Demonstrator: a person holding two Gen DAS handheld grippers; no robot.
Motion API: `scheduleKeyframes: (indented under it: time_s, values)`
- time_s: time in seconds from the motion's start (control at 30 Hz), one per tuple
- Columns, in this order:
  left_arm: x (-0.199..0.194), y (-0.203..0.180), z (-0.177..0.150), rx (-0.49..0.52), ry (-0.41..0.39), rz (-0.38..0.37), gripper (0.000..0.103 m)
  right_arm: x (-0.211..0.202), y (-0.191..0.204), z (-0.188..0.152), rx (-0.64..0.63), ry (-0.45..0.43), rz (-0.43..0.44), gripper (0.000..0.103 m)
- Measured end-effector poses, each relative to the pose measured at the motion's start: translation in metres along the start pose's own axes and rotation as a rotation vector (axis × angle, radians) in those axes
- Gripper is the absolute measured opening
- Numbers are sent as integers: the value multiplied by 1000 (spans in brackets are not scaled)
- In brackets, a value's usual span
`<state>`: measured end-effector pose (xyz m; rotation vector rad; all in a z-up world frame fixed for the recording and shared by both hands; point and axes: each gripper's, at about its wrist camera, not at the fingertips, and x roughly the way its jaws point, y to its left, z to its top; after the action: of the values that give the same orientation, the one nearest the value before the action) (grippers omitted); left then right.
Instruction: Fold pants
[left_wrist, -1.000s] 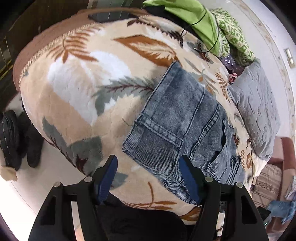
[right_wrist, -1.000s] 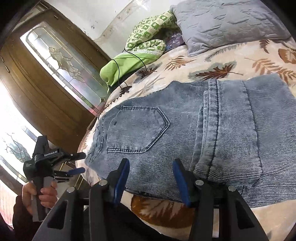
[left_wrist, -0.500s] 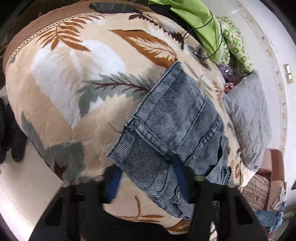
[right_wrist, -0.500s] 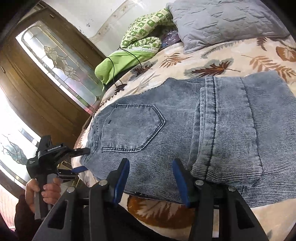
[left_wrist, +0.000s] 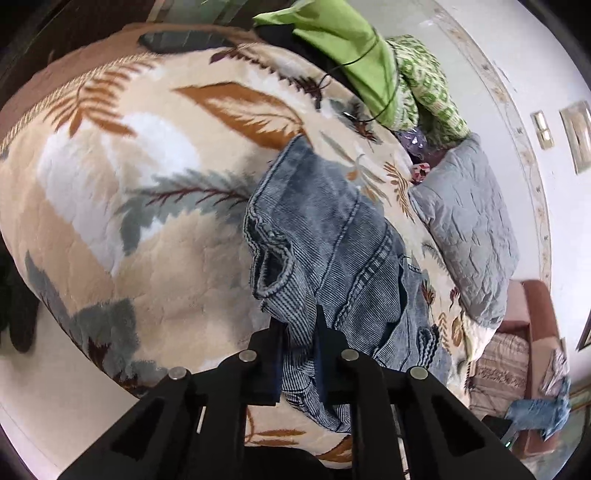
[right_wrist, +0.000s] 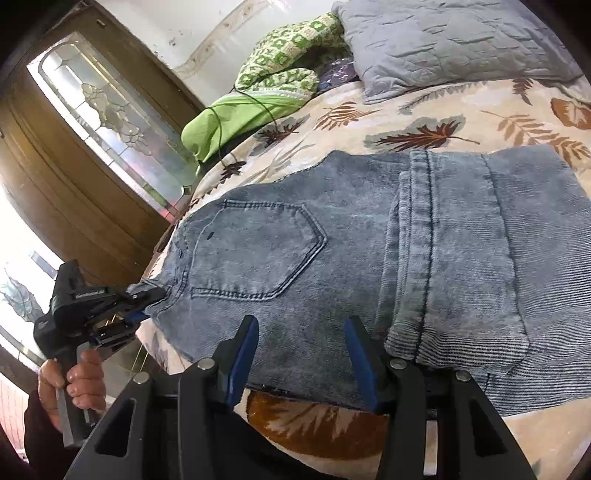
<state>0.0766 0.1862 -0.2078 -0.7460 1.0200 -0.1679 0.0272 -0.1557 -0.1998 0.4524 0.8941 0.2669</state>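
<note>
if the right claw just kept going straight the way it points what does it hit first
Most likely the folded jeans: the right claw is open, tilted down at the denim's near edge, nothing between. Depth is unclear.

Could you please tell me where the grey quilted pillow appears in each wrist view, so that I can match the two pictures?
Left wrist view: the grey quilted pillow lies at the right, beyond the folded jeans.
Right wrist view: the pillow fills the top right, above the jeans.
Shared landmark: the green patterned cloth, beside the pillow in both views.
</note>
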Motion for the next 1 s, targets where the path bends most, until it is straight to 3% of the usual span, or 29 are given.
scheduleKeyframes:
  time_s: [0.1, 0.2, 0.3, 0.4, 0.47, 0.53, 0.73, 0.9, 1.0]
  values:
    - [-4, -4, 1, 17, -4, -9, 13, 3, -2, 12, 7, -13, -24, 52]
    - [-4, -7, 2, 43, -1, -3, 13, 12, -4, 27, -7, -16, -64, 43]
    - [5, 7, 1, 7, 21, 25, 15, 27, -7, 35, -6, 12, -108, 41]
    - [7, 19, -5, -28, 39, 49, 26, 38, -9, 29, -24, 23, -148, 38]
    - [4, 22, -8, -33, 37, 67, 44, 38, -6, 28, -49, 18, -164, 38]
    - [3, 26, -11, -57, 51, 83, 55, 38, -6, 27, -58, 16, -173, 38]
    - [6, 31, -16, -124, 75, 61, 61, 34, -13, 27, -20, 4, -125, 38]
    - [20, 22, -5, -163, 97, -39, 56, 34, -11, 27, -25, 4, -126, 38]
    - [28, 19, 1, -153, 89, -53, 35, 33, -11, 27, -21, 2, -119, 38]
